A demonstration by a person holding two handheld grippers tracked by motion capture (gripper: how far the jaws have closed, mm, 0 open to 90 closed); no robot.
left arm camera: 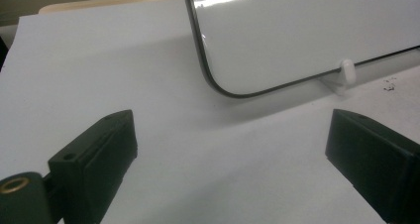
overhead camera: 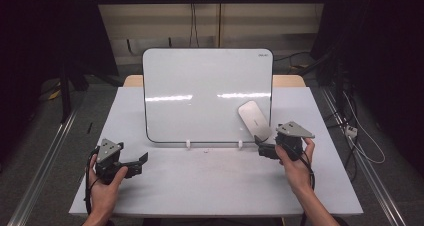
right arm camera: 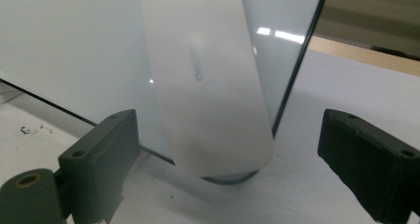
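Observation:
A white-surfaced board [overhead camera: 200,86] with a dark rim stands upright on the table, held by small white clips [overhead camera: 188,144]. A pale oblong eraser [overhead camera: 254,118] clings tilted to the board's lower right corner. My right gripper [overhead camera: 260,147] sits just below and right of it, jaws pointing at the board. In the right gripper view the eraser [right arm camera: 208,80] lies ahead between the open jaws of the right gripper [right arm camera: 225,127], and the pads do not touch it. My left gripper [overhead camera: 142,164] rests open near the table's front left, with nothing between the jaws of the left gripper [left arm camera: 230,130].
The grey table [overhead camera: 210,186] carries a few dark specks [left arm camera: 389,87] by a board clip [left arm camera: 347,71]. A wooden surface edge [overhead camera: 290,80] shows behind the board. Cables [overhead camera: 360,141] trail on the floor to the right, and metal rails run along both sides.

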